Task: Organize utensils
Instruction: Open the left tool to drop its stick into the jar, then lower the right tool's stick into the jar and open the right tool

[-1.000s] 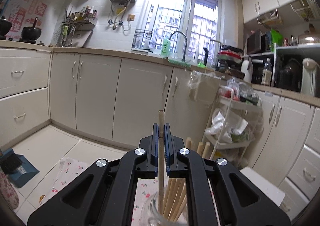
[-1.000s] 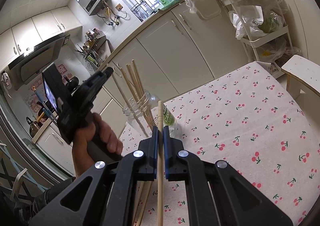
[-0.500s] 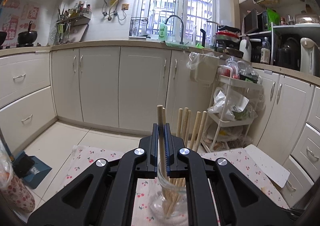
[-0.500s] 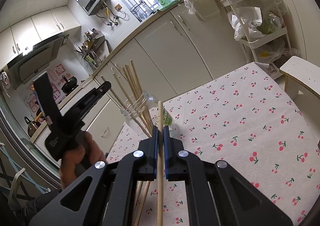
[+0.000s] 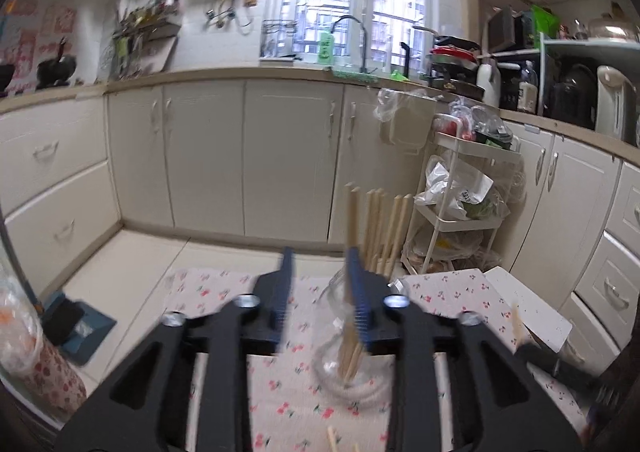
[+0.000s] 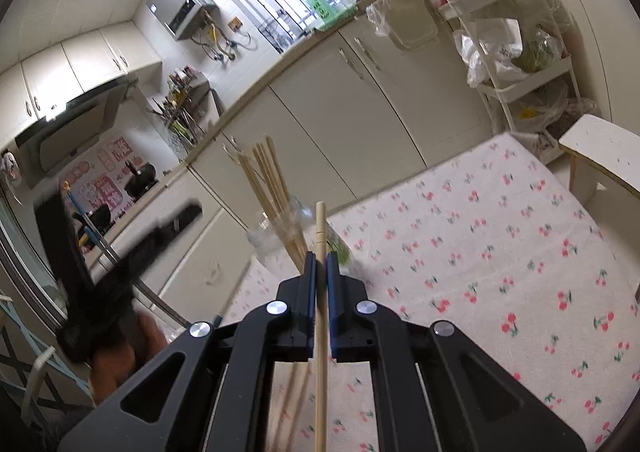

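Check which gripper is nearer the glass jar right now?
Left. The left gripper, jaws just opened and empty, sits right over the glass jar. The right gripper holds a chopstick short of it.

Both cameras ride low over the cherry-print desk point(image 5: 224, 292), aimed slightly down along their grippers toward the kitchen cabinets. Right view is rolled. Shared: glass jar point(image 5: 340, 368) of chopsticks point(image 6: 266, 179), close ahead.

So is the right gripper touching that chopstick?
Touching. The right wrist view shows the right gripper with its jaws shut on the chopstick, both pads pressed against it with no gap.
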`<state>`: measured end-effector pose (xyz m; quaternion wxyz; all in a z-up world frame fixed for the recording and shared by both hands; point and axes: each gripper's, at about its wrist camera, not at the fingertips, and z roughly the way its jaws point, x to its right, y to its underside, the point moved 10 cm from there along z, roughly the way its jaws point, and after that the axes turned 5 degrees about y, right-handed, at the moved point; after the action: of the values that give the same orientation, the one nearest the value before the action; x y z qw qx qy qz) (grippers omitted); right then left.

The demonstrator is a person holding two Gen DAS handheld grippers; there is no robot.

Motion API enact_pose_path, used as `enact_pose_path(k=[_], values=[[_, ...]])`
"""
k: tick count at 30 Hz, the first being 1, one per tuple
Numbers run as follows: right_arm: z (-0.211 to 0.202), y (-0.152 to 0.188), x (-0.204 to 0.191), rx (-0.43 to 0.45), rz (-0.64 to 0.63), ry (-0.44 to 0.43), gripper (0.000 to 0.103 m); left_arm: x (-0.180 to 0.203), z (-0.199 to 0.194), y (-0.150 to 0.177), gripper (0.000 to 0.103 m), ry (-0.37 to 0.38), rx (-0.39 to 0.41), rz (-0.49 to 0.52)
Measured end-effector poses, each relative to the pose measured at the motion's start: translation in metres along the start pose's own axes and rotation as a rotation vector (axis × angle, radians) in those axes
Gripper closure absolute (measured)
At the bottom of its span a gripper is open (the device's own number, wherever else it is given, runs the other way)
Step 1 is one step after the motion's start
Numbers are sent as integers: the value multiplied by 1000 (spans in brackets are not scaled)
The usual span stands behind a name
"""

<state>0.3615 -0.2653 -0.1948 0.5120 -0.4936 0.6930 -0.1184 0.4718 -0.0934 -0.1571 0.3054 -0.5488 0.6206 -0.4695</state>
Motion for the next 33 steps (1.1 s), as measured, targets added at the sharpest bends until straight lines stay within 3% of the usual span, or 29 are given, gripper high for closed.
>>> enact_pose_path(k=[9,18,25,33], values=[[18,-74,-40,184,7,-31,97,-55,-7,73,58,-17,-118,-132],[62,-145,-66,404,27,-2,97,-82,-4,98,49,6,-97,-273],[90,-151,-73,455,-39,47,97,-83,-2,97,48,52,-81,-332],[104,-123,-71,436,-129,99,97,-79,2,99,45,69,-87,-339]])
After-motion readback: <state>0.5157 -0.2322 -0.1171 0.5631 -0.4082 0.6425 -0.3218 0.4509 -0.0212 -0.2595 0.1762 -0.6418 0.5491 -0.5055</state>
